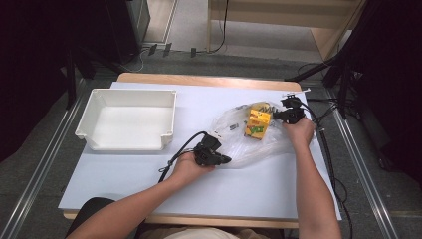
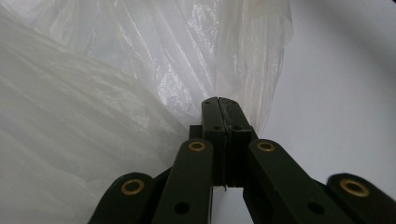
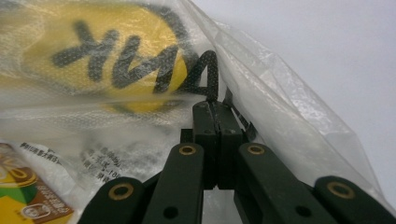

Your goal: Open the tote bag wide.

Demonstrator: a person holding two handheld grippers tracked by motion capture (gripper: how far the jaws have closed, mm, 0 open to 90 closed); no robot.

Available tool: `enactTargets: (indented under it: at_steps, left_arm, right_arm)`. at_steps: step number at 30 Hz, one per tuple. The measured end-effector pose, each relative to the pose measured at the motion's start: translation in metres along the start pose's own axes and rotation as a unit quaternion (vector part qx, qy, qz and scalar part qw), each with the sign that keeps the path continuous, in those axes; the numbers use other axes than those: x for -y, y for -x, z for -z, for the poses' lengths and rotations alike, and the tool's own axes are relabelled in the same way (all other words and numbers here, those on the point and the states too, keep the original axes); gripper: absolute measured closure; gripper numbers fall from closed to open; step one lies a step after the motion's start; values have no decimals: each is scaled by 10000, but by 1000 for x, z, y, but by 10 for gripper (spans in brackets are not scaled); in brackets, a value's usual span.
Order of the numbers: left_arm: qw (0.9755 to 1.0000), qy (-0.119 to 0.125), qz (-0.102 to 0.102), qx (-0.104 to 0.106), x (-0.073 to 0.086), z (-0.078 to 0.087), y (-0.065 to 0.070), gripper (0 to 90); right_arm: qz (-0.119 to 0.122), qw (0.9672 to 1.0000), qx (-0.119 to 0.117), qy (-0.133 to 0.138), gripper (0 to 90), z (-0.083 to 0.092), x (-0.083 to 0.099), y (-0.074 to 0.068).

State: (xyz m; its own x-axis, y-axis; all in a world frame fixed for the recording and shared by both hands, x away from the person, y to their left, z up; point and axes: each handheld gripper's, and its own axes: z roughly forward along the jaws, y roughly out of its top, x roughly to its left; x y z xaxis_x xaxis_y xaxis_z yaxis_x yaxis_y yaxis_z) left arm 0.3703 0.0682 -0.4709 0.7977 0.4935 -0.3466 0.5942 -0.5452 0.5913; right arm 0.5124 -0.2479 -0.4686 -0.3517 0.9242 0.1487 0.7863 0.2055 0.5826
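You have the clear plastic bag (image 1: 259,142) pinned at two edges on the white table sheet (image 1: 149,179), with the yellow carton (image 1: 258,124) lying inside it, so the bagging looks done or nearly so; the white bin (image 1: 127,119) to the left sits empty, and moving the bag there may be what remains. Your left gripper (image 2: 219,108) has its jaws closed tight on the bag's near edge, and your right gripper (image 3: 215,111) is likewise clamped on film at the far edge, beside a yellow printed packet (image 3: 107,56)
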Motion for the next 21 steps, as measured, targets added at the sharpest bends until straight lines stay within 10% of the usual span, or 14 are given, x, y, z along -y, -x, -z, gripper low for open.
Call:
enactTargets:
  at_steps: [10, 21]
  left_arm:
    - [9998, 155, 41, 84, -23, 15, -1, 859]
    - [9992, 379, -139, 29, -58, 40, -3, 740]
  right_arm:
    - [192, 9998, -25, 6, 900, 22, 3, -15]
    - [420, 9966, -557, 429, 877, 62, 14, -33]
